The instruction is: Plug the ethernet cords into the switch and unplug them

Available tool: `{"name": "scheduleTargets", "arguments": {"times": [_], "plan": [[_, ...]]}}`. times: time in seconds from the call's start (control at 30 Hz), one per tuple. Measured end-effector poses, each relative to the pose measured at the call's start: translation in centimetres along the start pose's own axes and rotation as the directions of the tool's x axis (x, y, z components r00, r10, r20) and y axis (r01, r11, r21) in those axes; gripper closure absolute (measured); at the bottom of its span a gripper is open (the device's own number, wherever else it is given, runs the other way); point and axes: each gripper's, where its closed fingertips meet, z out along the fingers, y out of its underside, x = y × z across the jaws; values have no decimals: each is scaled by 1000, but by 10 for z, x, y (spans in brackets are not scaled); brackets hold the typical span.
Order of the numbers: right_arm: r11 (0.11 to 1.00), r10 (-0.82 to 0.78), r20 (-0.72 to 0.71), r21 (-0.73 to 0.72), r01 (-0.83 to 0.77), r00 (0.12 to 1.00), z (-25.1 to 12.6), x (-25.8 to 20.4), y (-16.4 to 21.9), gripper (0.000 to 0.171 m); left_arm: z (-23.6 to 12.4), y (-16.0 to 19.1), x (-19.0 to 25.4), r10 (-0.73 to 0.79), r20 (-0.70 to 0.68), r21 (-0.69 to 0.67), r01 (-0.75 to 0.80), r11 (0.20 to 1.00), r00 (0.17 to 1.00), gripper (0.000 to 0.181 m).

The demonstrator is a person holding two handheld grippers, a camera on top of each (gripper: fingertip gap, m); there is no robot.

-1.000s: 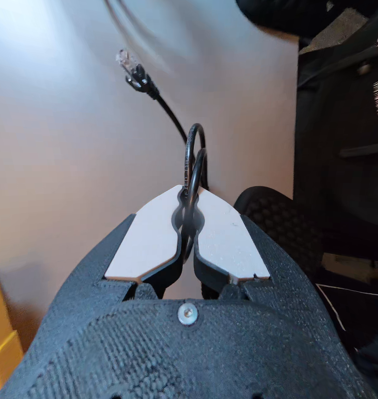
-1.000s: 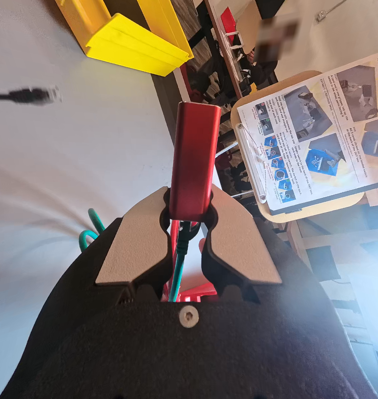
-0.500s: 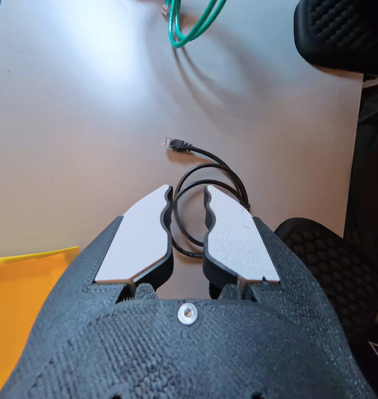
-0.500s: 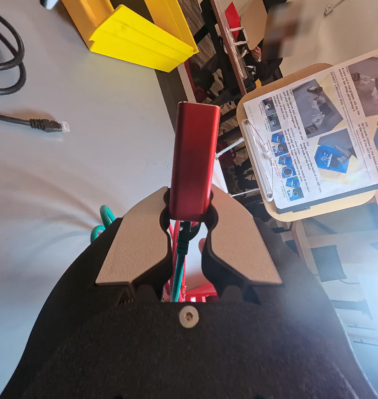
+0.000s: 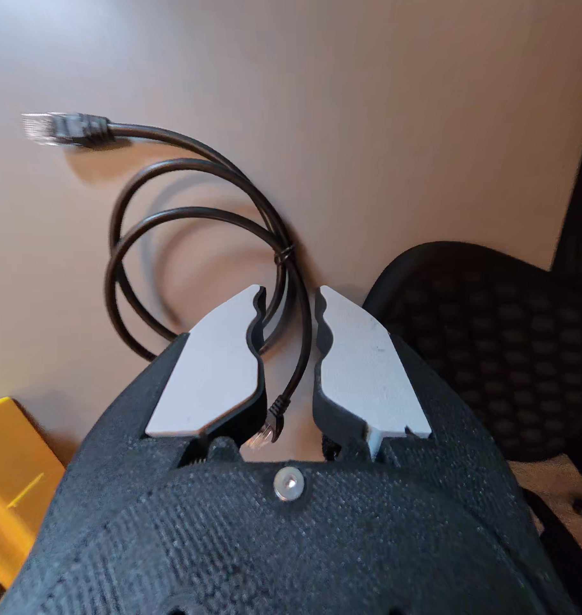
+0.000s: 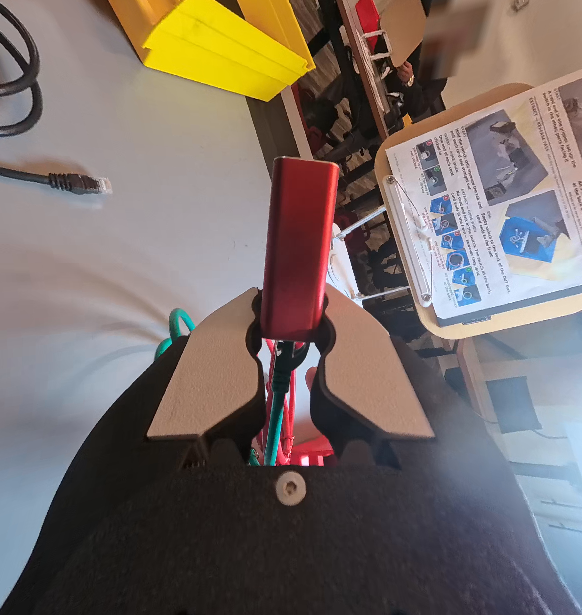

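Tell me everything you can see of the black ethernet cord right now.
The black ethernet cord is thin and glossy, coiled in loose loops and bound by a thin tie. It lies on the pale table, unplugged at both ends. One clear plug points left, blurred; the other lies between the fingers of the open left gripper, which straddles the coil without clamping it.

Yellow bins [image 6: 223, 50] sit up at twelve o'clock on the white table [image 6: 133, 266]; an instruction sheet [image 6: 502, 199] at three; black chair [image 5: 482, 349] at three.
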Motion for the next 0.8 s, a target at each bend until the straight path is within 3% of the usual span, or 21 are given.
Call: {"name": "scheduleTargets", "arguments": {"times": [0.1,0.2,0.27,0.33,0.37,0.43,0.5,0.57,0.67,0.8], "plan": [[1000,-13,5,3,13,1000,1,-3,-4,143,19,0,-6,23,79,-54,-19,998,997,165],[1000,-13,7,-2,13,1000,2,-4,-7,142,17,-29,-36,-248,154,76,239,968,956,169],[1000,-11,6,-9,11,1000,2,-4,-6,142,8,-66,-46,-476,-23,271,464,843,879,166],[1000,-10,2,-13,10,1000,-1,-3,-4,142,-13,-98,-51,-513,-192,384,545,746,837,153],[1000,-5,0,-12,5,1000,-2,-2,-2,142,-26,-109,-54,-471,-210,435,513,740,857,153],[1000,10,-1,-10,-10,1000,-5,-1,2,142,-41,-118,-58,-313,-128,481,335,810,941,154],[1000,18,-3,-12,-18,1000,-5,0,6,142,-38,-111,-67,-112,72,416,72,906,991,154],[1000,18,-3,-16,-18,1000,-5,1,7,142,-22,-99,-71,140,210,250,-192,949,968,152],[1000,14,-1,-16,-14,1000,-4,0,6,143,2,-84,-82,502,287,-50,-511,858,816,152],[1000,15,3,-21,-15,1000,-5,-1,10,142,17,-94,-87,710,181,-150,-695,703,680,144]]}}
